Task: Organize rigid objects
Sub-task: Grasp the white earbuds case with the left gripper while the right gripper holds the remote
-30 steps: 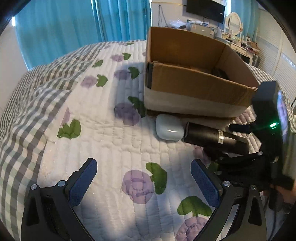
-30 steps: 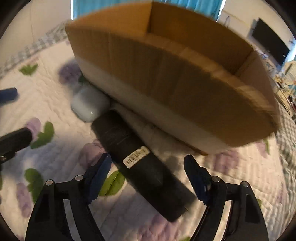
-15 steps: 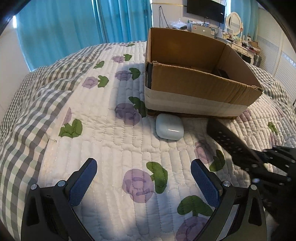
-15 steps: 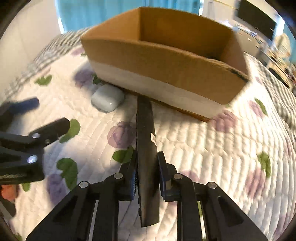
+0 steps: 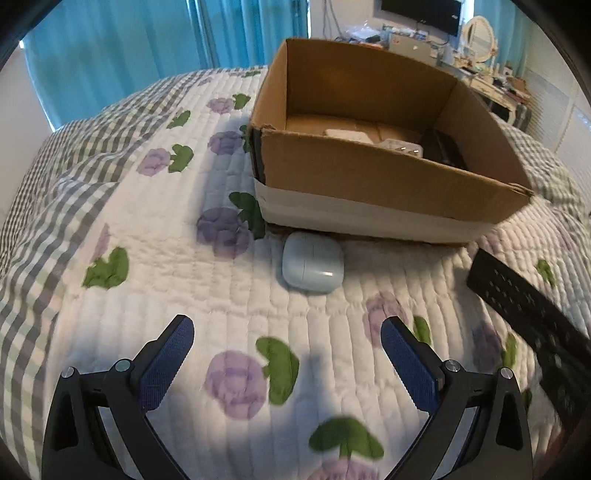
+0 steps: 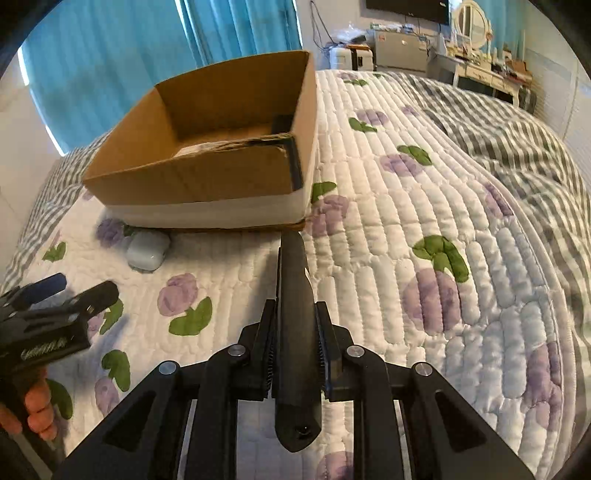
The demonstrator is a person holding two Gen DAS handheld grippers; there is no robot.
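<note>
An open cardboard box [image 5: 388,177] stands on the quilted bed; it also shows in the right wrist view [image 6: 207,177]. Several items lie inside it, a white one [image 5: 402,146] and a dark one [image 5: 445,147]. A pale blue earbud case [image 5: 312,262] lies on the quilt against the box's front; it also shows in the right wrist view [image 6: 147,249]. My left gripper [image 5: 286,354] is open and empty, above the quilt short of the case. My right gripper [image 6: 295,347] is shut on a long black remote-like object [image 6: 293,314], held above the quilt and pointing at the box corner. That object also shows at the right of the left wrist view [image 5: 528,314].
The floral quilt [image 6: 406,258] covers the bed, with a grey checked blanket [image 6: 517,140] bunched at the far right. Blue curtains [image 5: 147,44] hang behind. A dresser with clutter and a mirror [image 6: 476,22] stands at the back. The left gripper shows at the left edge [image 6: 55,310].
My right gripper has closed on the black object, lifted it off the quilt and swung it rightward, toward the box's right corner. The left gripper has moved closer to the earbud case.
</note>
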